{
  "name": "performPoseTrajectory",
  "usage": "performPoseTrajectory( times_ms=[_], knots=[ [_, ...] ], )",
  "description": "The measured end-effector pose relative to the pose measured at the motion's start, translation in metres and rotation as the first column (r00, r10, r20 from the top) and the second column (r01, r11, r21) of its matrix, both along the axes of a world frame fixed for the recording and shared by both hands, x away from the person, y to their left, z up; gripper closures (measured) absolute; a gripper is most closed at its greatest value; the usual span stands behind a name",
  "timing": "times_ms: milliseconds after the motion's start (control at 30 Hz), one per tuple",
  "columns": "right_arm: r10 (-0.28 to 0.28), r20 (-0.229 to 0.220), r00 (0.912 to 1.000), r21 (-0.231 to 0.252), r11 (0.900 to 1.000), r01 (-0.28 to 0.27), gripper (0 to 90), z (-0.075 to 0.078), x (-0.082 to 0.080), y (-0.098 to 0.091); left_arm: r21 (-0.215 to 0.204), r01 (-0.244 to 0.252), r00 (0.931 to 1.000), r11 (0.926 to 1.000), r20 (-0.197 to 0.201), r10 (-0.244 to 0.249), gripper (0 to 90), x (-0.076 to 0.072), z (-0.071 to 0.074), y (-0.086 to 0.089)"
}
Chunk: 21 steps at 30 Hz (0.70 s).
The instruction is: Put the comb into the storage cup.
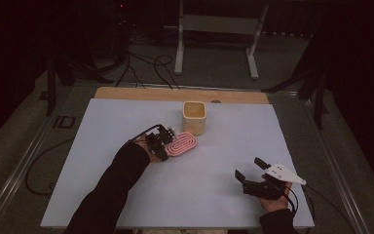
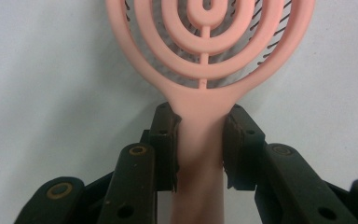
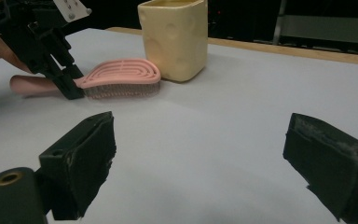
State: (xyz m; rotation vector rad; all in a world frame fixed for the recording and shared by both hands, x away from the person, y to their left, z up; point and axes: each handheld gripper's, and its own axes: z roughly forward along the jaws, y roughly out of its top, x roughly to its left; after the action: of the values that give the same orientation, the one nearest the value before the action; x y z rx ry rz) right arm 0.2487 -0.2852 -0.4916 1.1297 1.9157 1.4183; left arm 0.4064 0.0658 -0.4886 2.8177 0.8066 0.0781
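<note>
1. The pink plastic hairbrush (image 1: 182, 144), an oval head of nested loops on a short straight handle, lies bristles down on the white sheet (image 1: 126, 195) that covers the table, a little toward ten o'clock from the sheet's middle in the high view.

2. The left gripper (image 1: 164, 141) is clenched on that brush. In the left gripper view its two black jaws press against both sides of the handle (image 2: 200, 154), just below where the handle widens into the head. There is no gap between the pads (image 2: 168, 149) and the pink plastic.

3. The brush head points toward two o'clock, the handle toward eight o'clock, back along the person's dark sleeve (image 1: 112, 190).

4. A pale yellow, squarish ceramic cup (image 1: 195, 117) with dimpled walls stands upright just beyond the brush head at about one o'clock from it. In the right gripper view the two look very close, and I cannot tell whether they touch.

5. The right gripper (image 1: 247, 168) is released: its jaws stand wide apart with only bare white sheet between them. It sits at about four o'clock on the sheet, well apart from the brush, with the grey three-cornered plate (image 1: 282, 173) on top.

6. Past the sheet's far edge, at twelve o'clock, runs a strip of bare wooden tabletop (image 1: 141, 93).
</note>
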Motion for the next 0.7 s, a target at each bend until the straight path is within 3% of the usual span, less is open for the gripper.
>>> performPoseTrajectory(
  times_ms=[267, 700],
  knots=[
    [0.0, -0.002, 1.0, 0.002, 1.0, 0.0, 8.9, -0.0004, 0.0003, 0.0001, -0.014, -0.001, 0.9999, 0.9999, -0.011, 0.001, 69.8, -0.0009, 0.0007, 0.0004],
    [-0.002, -0.001, 1.0, 0.003, 1.0, 0.002, 8.9, -0.0001, 0.0001, -0.0007, -0.045, -0.001, 0.9999, 0.999, 0.017, 0.002, 69.9, -0.0045, 0.008, 0.0004]
  ],
)
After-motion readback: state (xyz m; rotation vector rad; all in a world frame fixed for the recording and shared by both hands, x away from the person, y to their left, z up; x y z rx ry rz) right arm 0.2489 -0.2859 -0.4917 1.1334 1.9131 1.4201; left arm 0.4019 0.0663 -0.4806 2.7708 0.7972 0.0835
